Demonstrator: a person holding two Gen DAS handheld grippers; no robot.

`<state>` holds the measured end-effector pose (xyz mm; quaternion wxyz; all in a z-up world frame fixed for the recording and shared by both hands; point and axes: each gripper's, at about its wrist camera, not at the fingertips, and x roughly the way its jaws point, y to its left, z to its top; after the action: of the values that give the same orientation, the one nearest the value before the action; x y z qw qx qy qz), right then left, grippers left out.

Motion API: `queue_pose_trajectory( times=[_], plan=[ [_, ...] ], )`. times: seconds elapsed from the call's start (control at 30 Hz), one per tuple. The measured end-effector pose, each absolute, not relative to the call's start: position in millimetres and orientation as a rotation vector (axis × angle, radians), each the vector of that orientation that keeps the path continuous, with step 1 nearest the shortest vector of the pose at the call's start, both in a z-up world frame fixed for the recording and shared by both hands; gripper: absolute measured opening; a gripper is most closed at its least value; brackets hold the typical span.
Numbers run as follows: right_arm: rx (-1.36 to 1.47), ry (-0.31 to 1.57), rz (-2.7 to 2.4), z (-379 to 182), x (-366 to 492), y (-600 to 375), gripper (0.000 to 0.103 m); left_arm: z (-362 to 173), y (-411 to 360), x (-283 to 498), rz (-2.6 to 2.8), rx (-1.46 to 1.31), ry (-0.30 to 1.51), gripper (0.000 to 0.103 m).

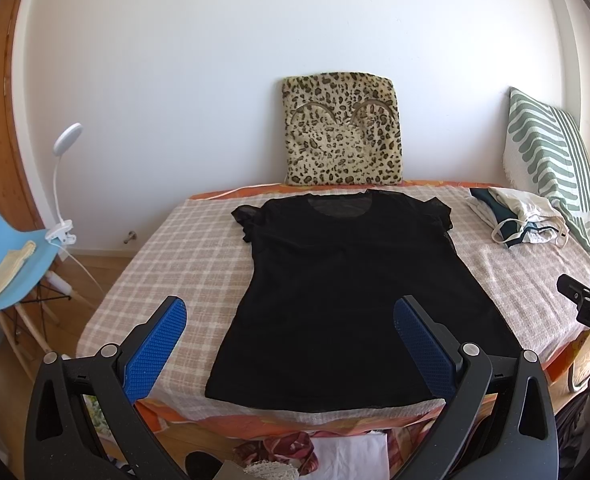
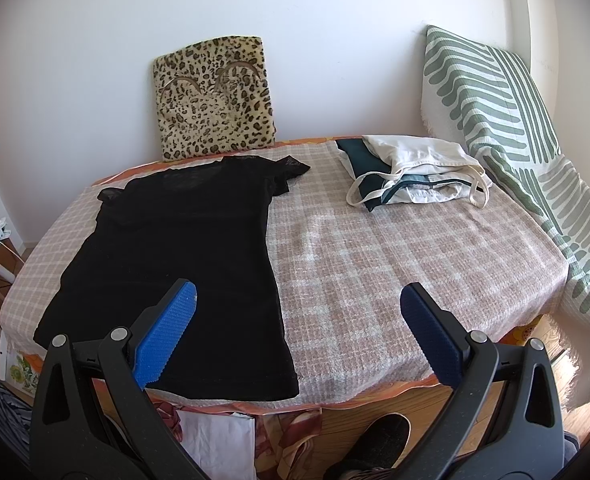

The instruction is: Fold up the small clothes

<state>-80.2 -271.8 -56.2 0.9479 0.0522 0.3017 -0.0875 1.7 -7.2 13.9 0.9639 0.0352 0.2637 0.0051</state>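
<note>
Black short-sleeved top [image 1: 347, 296] lies flat and spread out on the checked blanket [image 1: 175, 264] covering the bed, neckline toward the wall, hem at the near edge. Fabric at the neck and sleeves appears sheer. No label or print legible on it.

Left gripper [image 1: 291, 340]: fingers spread wide, holding nothing, poised above the near hem without touching it. Right gripper [image 2: 297, 330]: likewise spread and empty, positioned over the garment's right lower edge and the bare blanket beside it.

Only legible writing: white letters "DAS", cut off by the frame edge, on the black body of the right gripper as seen at the right margin of the left wrist view.

Pile of white and dark green clothes [image 2: 411, 172] sits at the far right of the blanket, well apart from the top. Leopard-print cushion [image 1: 341, 130] leans against the wall behind the neckline. Green-striped pillow [image 2: 495, 120] leans at the right. Blue chair [image 1: 11, 256] with a clip-on white lamp [image 1: 61, 184] stands left of the bed.
</note>
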Motion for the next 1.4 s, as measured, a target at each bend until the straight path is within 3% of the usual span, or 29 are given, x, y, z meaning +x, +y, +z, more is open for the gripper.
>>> queue_pose_trajectory(
  times=[0.77, 1.4],
  plan=[
    [0.004, 0.623, -0.099, -43, -37, -230, 0.103, -13, 17, 28, 0.016, 0.025, 0.658, 0.103],
    [-0.113, 0.734, 0.194, -33, 100, -120, 0.103, -53, 72, 76, 0.025, -0.062, 0.85, 0.1]
  ],
)
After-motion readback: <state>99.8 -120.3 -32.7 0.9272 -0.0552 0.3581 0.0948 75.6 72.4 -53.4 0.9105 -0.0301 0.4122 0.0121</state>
